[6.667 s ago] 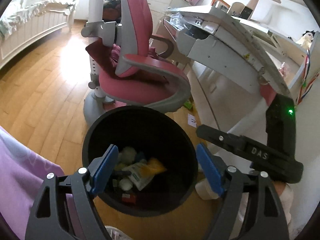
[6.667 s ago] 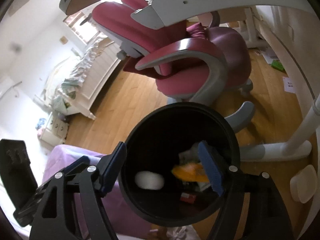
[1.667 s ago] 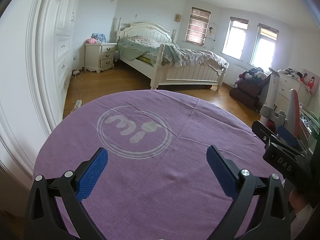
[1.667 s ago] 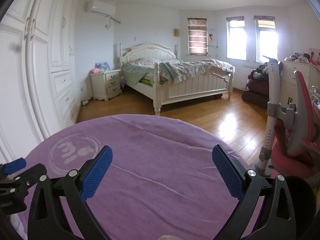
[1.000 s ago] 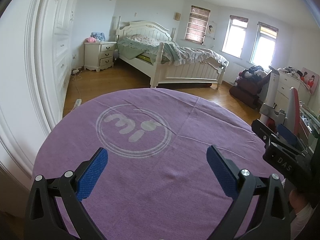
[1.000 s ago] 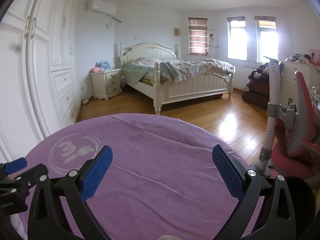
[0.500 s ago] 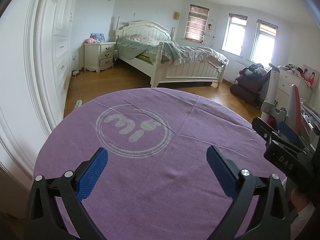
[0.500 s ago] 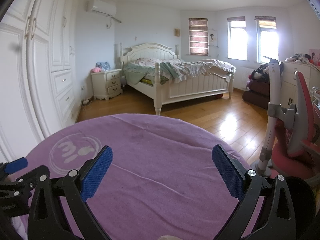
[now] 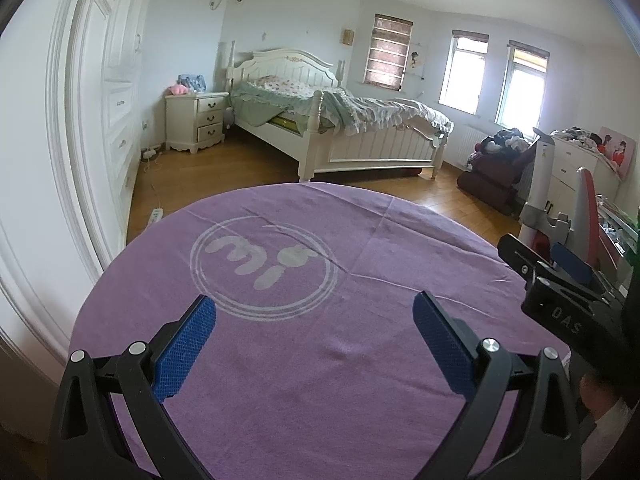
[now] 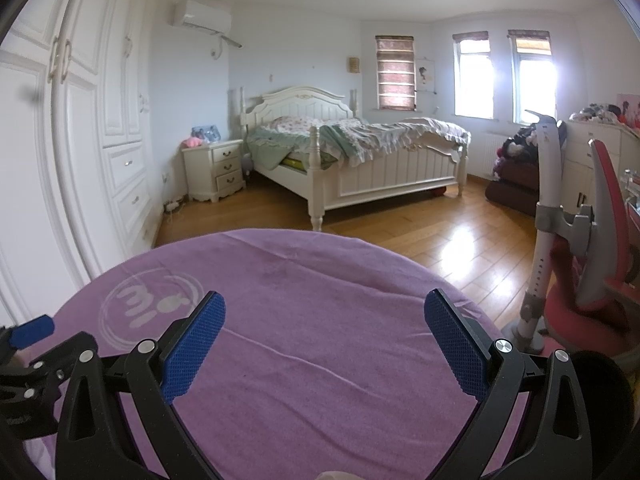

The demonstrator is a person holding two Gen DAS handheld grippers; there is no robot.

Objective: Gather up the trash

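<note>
Since 6.7 s ago you swung both grippers off the bin, up over the purple cloth. Left gripper and right gripper sat w/ jaws wide apart, nothing held. Bin was just visible at right view's lower-right edge, beside the pink chair.

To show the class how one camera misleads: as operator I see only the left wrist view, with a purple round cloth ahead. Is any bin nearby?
Observer: Yes. The right wrist view shows a black round bin low at its right edge, beside the purple round cloth.
Operator: What stands past it?
Observer: The seat and base of a pink and grey swivel chair, on the wooden floor.
Operator: Is the right claw holding trash?
Observer: No. The right claw is open and empty above the cloth.
</note>
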